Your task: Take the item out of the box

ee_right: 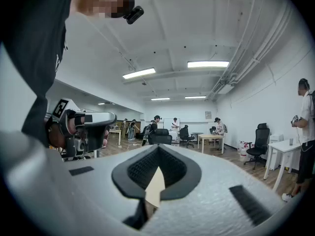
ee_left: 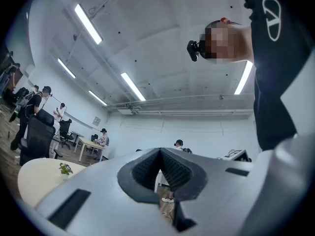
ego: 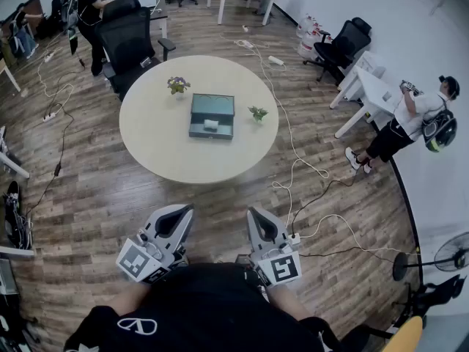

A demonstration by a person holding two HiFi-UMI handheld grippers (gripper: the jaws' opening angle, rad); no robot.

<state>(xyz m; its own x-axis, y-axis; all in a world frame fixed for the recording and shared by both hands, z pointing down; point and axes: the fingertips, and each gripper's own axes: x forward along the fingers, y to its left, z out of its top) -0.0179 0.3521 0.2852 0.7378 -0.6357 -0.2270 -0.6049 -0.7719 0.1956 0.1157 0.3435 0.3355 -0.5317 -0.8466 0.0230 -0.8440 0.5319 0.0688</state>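
Note:
A dark teal box (ego: 212, 116) lies open in the middle of a round beige table (ego: 154, 145). A small white item (ego: 211, 125) rests inside it. Both grippers are held close to my body, well short of the table's near edge and over the wooden floor. My left gripper (ego: 178, 213) is shut with nothing in it, and its tips (ee_left: 160, 150) meet in the left gripper view. My right gripper (ego: 256, 215) is also shut and empty, its tips (ee_right: 158, 148) touching. The right gripper view shows the left gripper (ee_right: 83, 129) beside it.
Two small potted plants (ego: 177, 85) (ego: 258, 113) stand on the table on either side of the box. A black office chair (ego: 130, 35) stands behind the table. Cables (ego: 293, 167) trail over the floor at right. A person (ego: 410, 119) stands by a white desk (ego: 370, 94).

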